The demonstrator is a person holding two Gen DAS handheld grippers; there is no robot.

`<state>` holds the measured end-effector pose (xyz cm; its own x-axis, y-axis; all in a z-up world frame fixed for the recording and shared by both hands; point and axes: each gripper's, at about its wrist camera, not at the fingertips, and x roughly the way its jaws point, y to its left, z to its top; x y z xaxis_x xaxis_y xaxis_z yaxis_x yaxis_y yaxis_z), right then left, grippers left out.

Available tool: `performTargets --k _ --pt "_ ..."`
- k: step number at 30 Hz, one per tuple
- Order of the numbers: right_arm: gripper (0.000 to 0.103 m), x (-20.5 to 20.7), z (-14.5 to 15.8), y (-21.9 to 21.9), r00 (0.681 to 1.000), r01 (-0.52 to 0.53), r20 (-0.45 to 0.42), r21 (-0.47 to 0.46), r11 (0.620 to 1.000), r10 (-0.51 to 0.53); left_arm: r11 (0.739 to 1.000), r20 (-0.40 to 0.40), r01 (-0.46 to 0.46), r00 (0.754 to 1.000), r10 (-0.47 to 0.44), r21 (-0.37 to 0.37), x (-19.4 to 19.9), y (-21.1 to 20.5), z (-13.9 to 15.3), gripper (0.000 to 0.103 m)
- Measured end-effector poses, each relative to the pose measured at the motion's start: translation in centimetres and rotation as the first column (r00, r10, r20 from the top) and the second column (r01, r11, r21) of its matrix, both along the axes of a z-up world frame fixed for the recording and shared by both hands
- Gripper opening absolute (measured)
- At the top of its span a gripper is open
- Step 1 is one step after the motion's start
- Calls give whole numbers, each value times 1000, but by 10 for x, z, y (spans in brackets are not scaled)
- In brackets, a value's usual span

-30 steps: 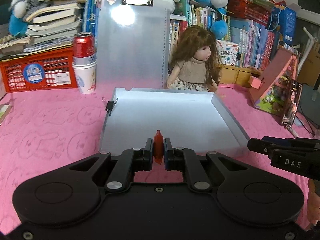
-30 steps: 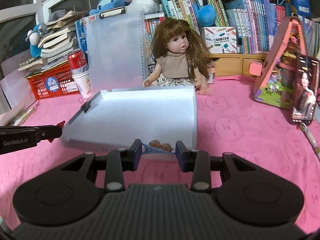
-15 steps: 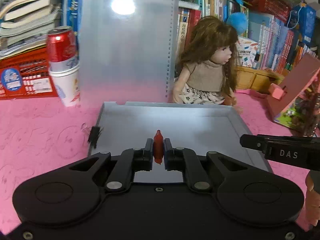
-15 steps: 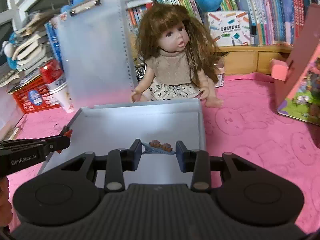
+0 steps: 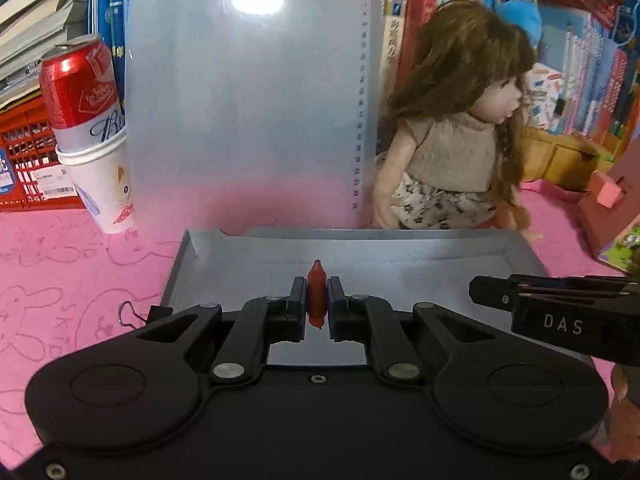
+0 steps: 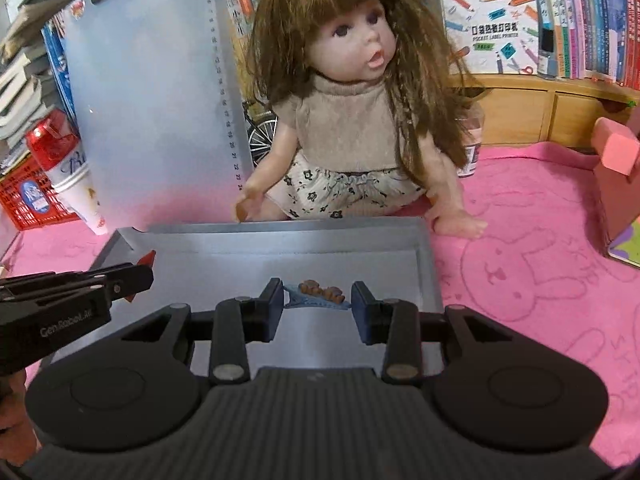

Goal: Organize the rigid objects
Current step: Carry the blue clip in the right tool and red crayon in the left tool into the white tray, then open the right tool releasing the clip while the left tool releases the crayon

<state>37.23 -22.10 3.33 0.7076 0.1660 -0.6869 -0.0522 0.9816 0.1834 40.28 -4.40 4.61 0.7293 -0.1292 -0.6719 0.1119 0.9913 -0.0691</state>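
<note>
My left gripper [image 5: 317, 300] is shut on a small red sausage-shaped piece [image 5: 316, 295], held upright over the near part of the grey tray [image 5: 400, 248]. My right gripper [image 6: 316, 302] is shut on a blue hair clip with brown bears [image 6: 318, 295], gripped end to end above the same tray [image 6: 240, 240]. In the right wrist view the left gripper [image 6: 136, 276] comes in from the left, the red piece's tip [image 6: 146, 258] poking out beyond it. The right gripper's finger [image 5: 520, 296] shows at the right of the left wrist view. The tray floor looks bare.
A translucent clipboard [image 5: 248, 100] stands upright behind the tray. A doll [image 6: 352, 120] sits at the tray's far right edge. A red can stacked in paper cups [image 5: 88, 120] and a red basket [image 5: 24, 160] are at the left. A pink toy house [image 6: 616, 184] is at right.
Both grippers have moved forward over the tray, towards the clipboard and doll, which now loom larger. Each keeps its grip unchanged.
</note>
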Motion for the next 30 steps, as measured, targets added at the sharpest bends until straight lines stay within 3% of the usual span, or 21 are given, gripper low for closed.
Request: performTargets --k 28,30 --pt "42 19 -20 9 1000 1 -5 -60 998 -2 998 -35 -30 999 32 46 13 0 -32 10" --pt "45 18 -20 9 1000 1 -5 -60 998 -1 998 -36 -29 999 31 48 13 0 -32 11"
